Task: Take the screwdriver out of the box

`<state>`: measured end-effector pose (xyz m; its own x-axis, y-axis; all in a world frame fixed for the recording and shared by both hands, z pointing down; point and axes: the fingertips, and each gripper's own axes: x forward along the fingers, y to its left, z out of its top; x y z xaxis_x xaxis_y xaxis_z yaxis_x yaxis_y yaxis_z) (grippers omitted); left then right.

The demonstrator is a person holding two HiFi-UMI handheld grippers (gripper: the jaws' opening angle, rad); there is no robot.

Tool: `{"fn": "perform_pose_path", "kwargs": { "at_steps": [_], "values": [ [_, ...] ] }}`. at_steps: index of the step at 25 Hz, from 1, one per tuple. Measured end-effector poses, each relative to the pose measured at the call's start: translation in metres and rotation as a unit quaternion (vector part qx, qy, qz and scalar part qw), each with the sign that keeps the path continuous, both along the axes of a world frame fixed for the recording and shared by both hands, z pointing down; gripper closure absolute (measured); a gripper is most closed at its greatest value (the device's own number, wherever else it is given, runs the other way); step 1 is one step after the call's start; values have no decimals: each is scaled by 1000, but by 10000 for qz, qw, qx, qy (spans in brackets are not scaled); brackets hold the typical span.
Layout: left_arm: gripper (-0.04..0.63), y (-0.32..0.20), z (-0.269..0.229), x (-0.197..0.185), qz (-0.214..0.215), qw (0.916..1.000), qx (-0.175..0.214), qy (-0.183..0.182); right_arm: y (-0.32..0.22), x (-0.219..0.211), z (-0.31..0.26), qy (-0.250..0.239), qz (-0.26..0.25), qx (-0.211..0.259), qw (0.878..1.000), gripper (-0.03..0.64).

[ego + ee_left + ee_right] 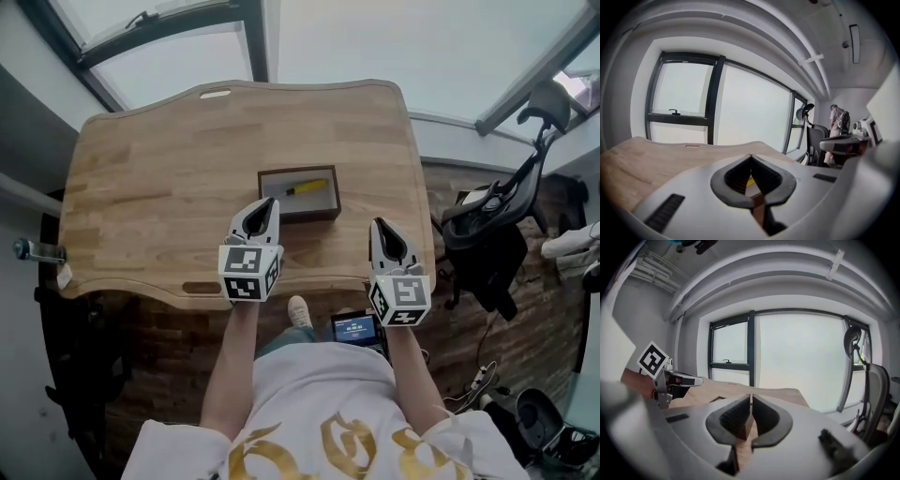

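**Lying in the box, out of reach of both closed grippers**

Showing a slim screwdriver (307,187) with a bright yellow handle, darker at its left end. Lying slightly aslant inside a shallow, dark, open-topped rectangular box (298,215), itself sitting near the middle of a wooden table (150,187).

Holding the left gripper (270,201) just at the box's near left corner, fingers pressed together and pinching nothing. Holding the right gripper (379,223) off to the right of the box, apart from it, fingers likewise meeting tip to tip on nothing.

Resting beyond both sets of fingertips, touched by neither, nearer the left ones. Peeking as a yellow sliver through the opening below the closed tips in the left gripper view.
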<state>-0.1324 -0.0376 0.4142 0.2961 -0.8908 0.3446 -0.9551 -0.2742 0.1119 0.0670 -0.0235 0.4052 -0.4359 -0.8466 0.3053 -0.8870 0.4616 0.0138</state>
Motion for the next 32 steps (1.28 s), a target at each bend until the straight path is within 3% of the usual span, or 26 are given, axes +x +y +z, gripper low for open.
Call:
{"fn": "perform_pose_path", "kwargs": {
  "at_steps": [7, 18, 32],
  "values": [
    [581, -16, 7, 9, 188, 9995, -127, 230, -8, 4, 2, 10, 121, -39, 9999, 583],
    [580, -38, 19, 9, 298, 9992, -268, 17, -36, -9, 7, -79, 13, 25, 10000, 583],
    [580, -58, 47, 15, 535, 9958, -702, -225, -60, -12, 27, -100, 10, -243, 9997, 583]
  ]
}}
